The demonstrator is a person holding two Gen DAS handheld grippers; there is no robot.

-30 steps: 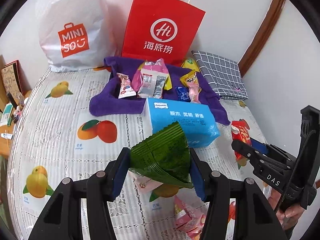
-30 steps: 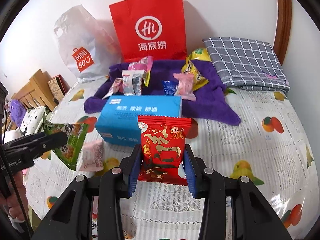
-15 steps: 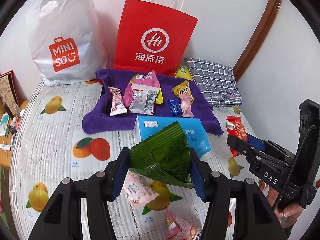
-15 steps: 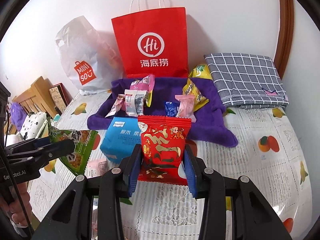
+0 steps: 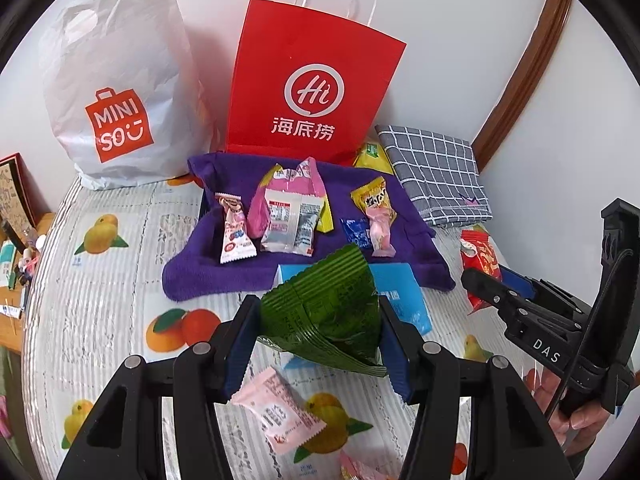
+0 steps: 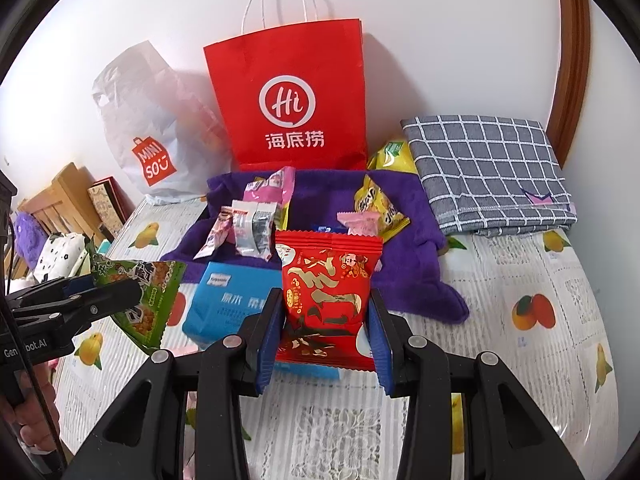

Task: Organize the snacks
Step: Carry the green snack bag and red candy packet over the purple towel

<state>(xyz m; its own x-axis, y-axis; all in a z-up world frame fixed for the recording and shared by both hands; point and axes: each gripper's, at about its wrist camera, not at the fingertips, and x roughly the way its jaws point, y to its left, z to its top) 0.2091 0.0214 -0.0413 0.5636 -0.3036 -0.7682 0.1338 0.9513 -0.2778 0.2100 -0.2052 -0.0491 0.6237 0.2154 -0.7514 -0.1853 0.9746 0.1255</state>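
My left gripper [image 5: 318,332] is shut on a green snack packet [image 5: 324,316], held above the table; the same packet [image 6: 146,300] shows at the left of the right wrist view. My right gripper [image 6: 324,328] is shut on a red snack packet [image 6: 326,300], which also appears at the right [image 5: 478,260] of the left wrist view. Beyond both lies a purple towel [image 5: 360,184] holding several small snacks, among them a pink-and-clear packet [image 5: 290,208]. A red paper bag [image 5: 312,84] and a white plastic bag [image 5: 116,80] stand against the wall.
A blue tissue pack [image 6: 228,304] lies in front of the towel. A pink sachet [image 5: 276,412] rests on the fruit-print tablecloth [image 5: 100,280] below my left gripper. A folded grey checked cloth [image 6: 488,172] sits at the right, a yellow packet [image 6: 390,156] beside it. Wooden furniture [image 6: 52,204] stands left.
Both grippers have pulled back and risen with their packets still held. The towel, tissue pack and bags look smaller and sit lower in view; the pink sachet has come into sight.
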